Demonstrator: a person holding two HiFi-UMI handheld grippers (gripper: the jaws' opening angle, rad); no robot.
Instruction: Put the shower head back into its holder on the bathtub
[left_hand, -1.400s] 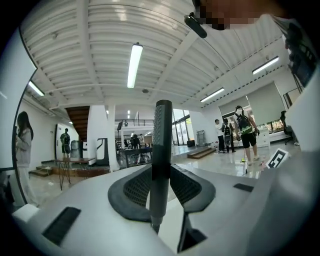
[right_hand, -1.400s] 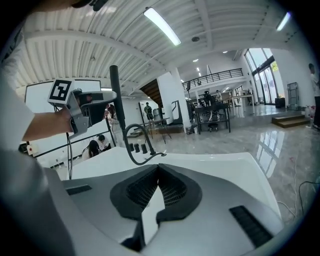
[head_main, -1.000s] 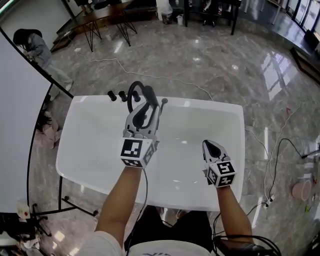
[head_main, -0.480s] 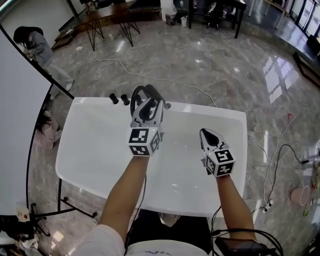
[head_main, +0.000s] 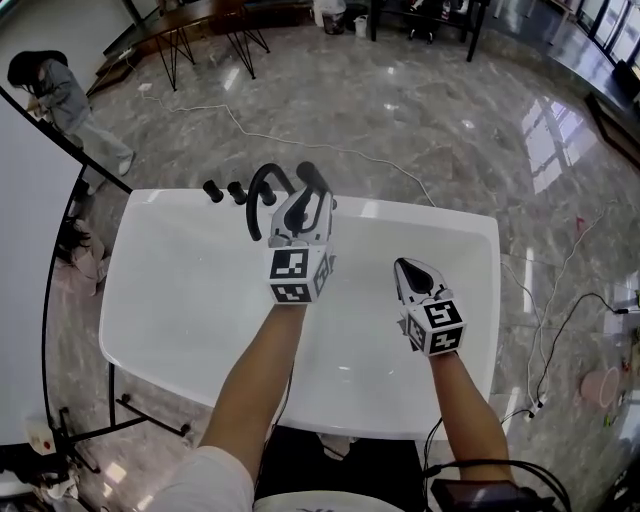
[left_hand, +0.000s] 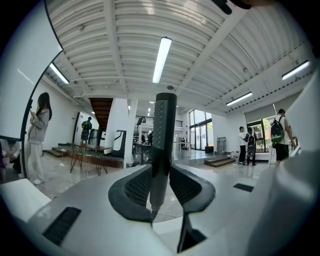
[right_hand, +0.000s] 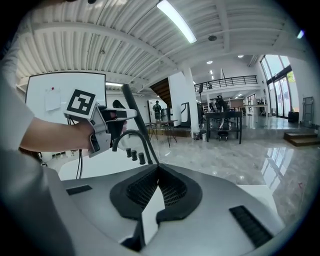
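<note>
My left claw (left_hand: 161, 186) grasps the shower head (left_hand: 163, 130) near the bathtub's (head_main: 180, 300) far rim, not yet docked, while my right claw (right_hand: 158, 172) is clenched empty.

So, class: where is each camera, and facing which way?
Head view: on the person's head, facing steeply down at the white bathtub; forearms, left tongs, right tongs show.
Left gripper view: on the left tongs, facing along the gripped black ribbed shower head; its jaws show.
Right gripper view: on the right tongs, facing the left hand; shut jaws show.
Shared with head view: black curved faucet.
</note>
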